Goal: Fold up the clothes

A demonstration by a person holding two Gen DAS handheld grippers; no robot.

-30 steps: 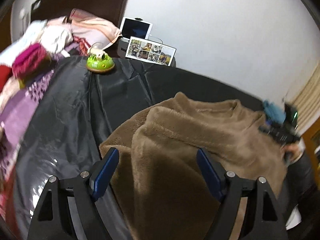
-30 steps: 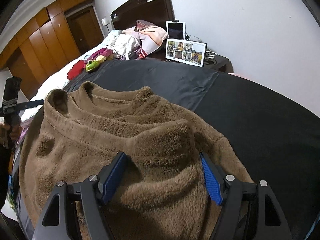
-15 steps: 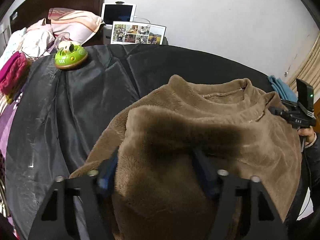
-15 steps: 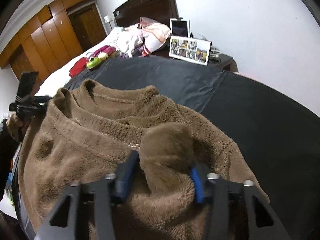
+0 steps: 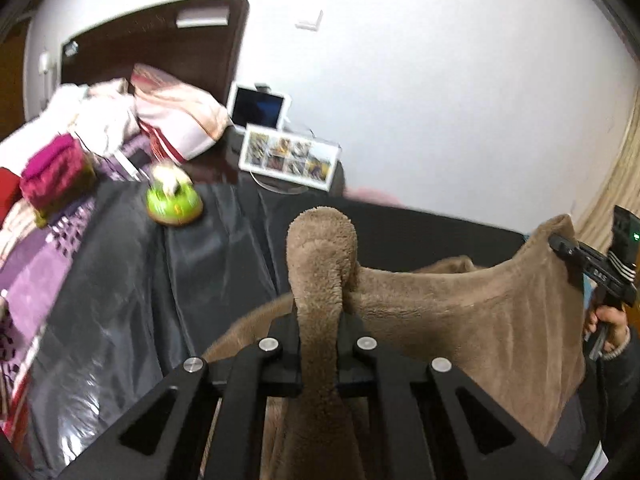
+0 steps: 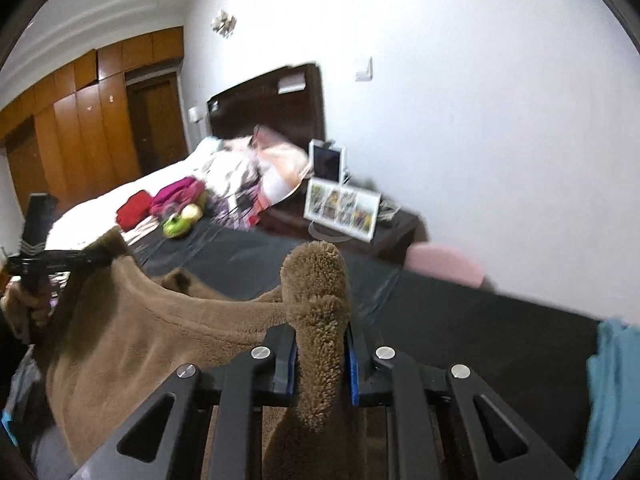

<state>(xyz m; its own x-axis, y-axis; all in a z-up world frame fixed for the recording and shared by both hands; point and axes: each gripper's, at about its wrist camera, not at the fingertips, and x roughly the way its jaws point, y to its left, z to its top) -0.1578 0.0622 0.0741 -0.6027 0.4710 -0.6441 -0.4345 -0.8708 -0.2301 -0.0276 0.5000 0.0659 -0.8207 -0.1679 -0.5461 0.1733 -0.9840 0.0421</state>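
The left claw [image 5: 320, 354] is pressed tight on a fold of the brown fuzzy sweater [image 5: 460, 320]. The right claw [image 6: 322, 360] pinches another fold of the same sweater [image 6: 160, 340]. A soft, round bump of fleece sticks up past each claw toward 12 o'clock. The sweater hangs between the two claws, stretched sideways from 9 to 3 o'clock, and its top edge dips in the middle. It looks thick and furry. Just behind it lies a shiny, wrinkled black sheet [image 5: 140, 300] on the bed. Farther off, at 10 o'clock, sits a round green toy [image 5: 174, 204]. A photo frame [image 5: 290, 158] stands by the white wall.
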